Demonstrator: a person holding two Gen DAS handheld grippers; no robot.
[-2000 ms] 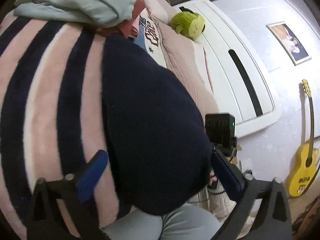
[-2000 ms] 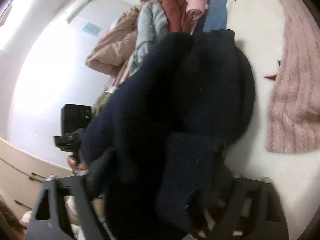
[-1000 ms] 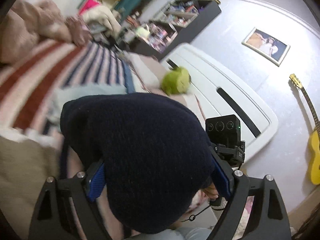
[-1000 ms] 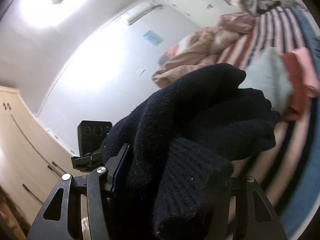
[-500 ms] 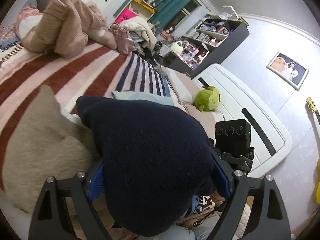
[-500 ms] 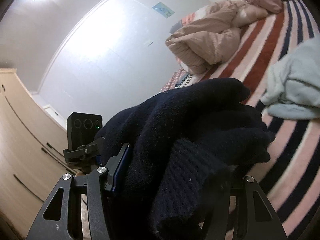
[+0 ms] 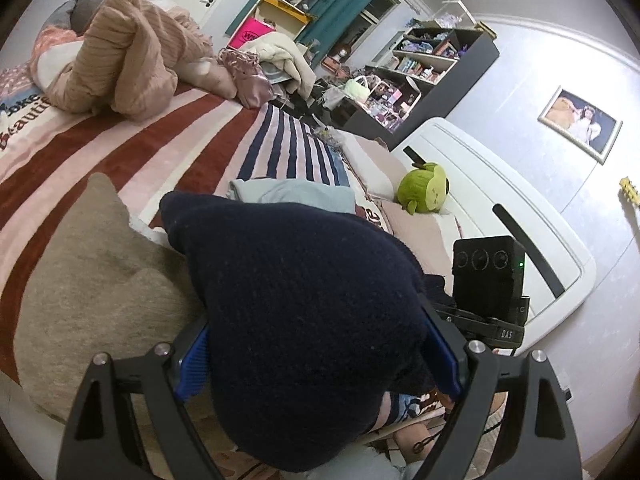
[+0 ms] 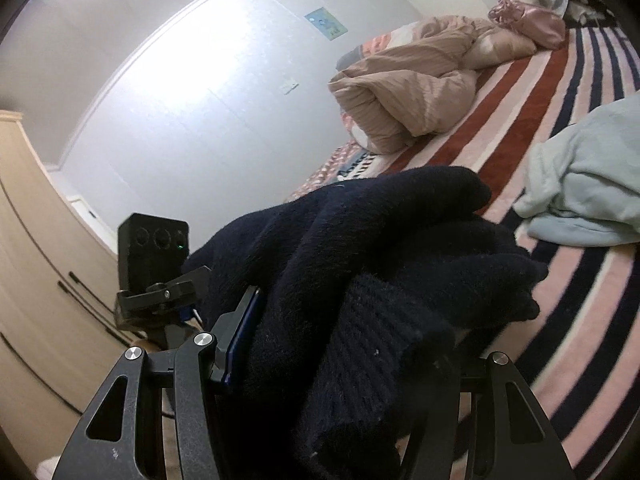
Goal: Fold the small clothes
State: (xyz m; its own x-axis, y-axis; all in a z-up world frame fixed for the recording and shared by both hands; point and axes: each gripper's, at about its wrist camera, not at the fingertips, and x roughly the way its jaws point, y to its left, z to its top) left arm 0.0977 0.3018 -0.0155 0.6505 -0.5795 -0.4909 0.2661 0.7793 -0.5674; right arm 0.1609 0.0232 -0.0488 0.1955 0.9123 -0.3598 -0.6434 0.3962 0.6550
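A folded navy knit garment (image 7: 300,300) fills the lower middle of the left wrist view. My left gripper (image 7: 316,360) is shut on it, with a blue pad pressed into each side. In the right wrist view the same navy bundle (image 8: 380,280) bulges out between the fingers of my right gripper (image 8: 344,352), which is shut on it. Its left pad (image 8: 240,336) shows and the right one is buried in the knit. The garment hangs above the striped bed blanket (image 7: 172,148), over a tan fuzzy cloth (image 7: 92,280).
A light blue garment (image 7: 296,194) lies just beyond the navy one, also seen in the right wrist view (image 8: 592,184). A beige quilt heap (image 7: 128,60) sits at the far end. A green plush (image 7: 424,192) rests by the white headboard (image 7: 500,216). A wardrobe (image 8: 36,280) stands to the left.
Both grippers lifted the navy garment off the striped blanket and swung it sideways, so the tan cloth now lies under it. In the last half second little has moved.
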